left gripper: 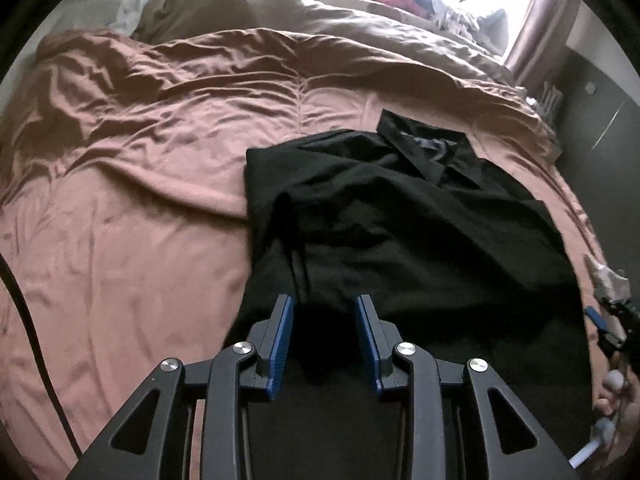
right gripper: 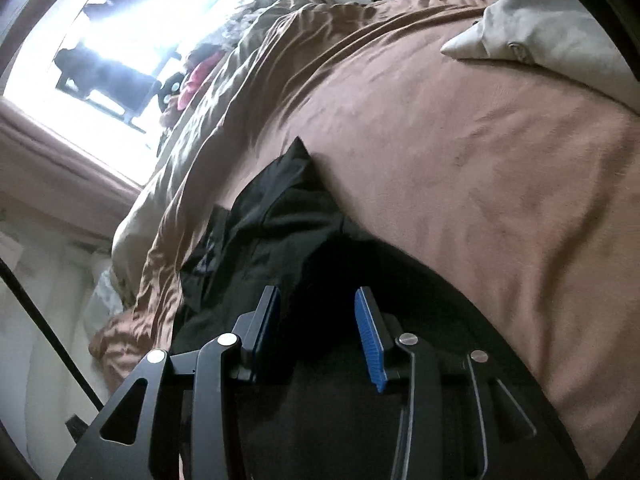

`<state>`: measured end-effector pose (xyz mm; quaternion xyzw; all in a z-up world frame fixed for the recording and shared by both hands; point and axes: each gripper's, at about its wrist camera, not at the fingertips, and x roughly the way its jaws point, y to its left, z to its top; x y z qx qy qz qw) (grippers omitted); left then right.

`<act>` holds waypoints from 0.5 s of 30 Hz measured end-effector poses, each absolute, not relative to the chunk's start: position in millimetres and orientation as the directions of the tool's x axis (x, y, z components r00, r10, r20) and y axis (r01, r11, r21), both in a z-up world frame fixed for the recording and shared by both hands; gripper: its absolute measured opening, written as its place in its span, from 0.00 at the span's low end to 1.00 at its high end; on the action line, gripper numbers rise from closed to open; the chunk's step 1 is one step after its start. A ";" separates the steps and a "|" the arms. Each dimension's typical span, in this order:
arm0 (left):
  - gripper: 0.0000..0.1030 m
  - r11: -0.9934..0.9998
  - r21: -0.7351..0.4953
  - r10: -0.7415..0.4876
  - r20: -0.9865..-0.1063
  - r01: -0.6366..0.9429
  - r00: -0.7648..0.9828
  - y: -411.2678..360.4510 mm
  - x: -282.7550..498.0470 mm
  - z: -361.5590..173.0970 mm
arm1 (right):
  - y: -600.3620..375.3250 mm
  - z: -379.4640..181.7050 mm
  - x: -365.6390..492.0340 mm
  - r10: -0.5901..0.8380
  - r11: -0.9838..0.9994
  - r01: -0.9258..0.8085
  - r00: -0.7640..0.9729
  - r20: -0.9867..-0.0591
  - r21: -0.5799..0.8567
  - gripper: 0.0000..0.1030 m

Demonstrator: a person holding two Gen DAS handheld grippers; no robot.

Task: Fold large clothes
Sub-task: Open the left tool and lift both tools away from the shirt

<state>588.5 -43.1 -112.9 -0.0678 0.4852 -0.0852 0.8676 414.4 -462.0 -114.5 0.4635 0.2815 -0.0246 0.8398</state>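
My left gripper (left gripper: 325,304) hangs over the near hem of a black shirt (left gripper: 400,216), blue pads parted with nothing pinched between them. My right gripper (right gripper: 316,300) does the same from the shirt's other side. The shirt lies rumpled on a brown duvet (left gripper: 140,200), collar farthest. Beyond, a pale pillow (right gripper: 560,40), then a bright window (right gripper: 120,40).
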 end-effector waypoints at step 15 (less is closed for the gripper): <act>0.64 0.977 -0.209 -0.187 -0.730 0.046 0.658 -13.8 447.3 -41.5 | -468.3 -86.9 292.9 0.221 0.600 0.267 0.851 -0.477 0.754 0.87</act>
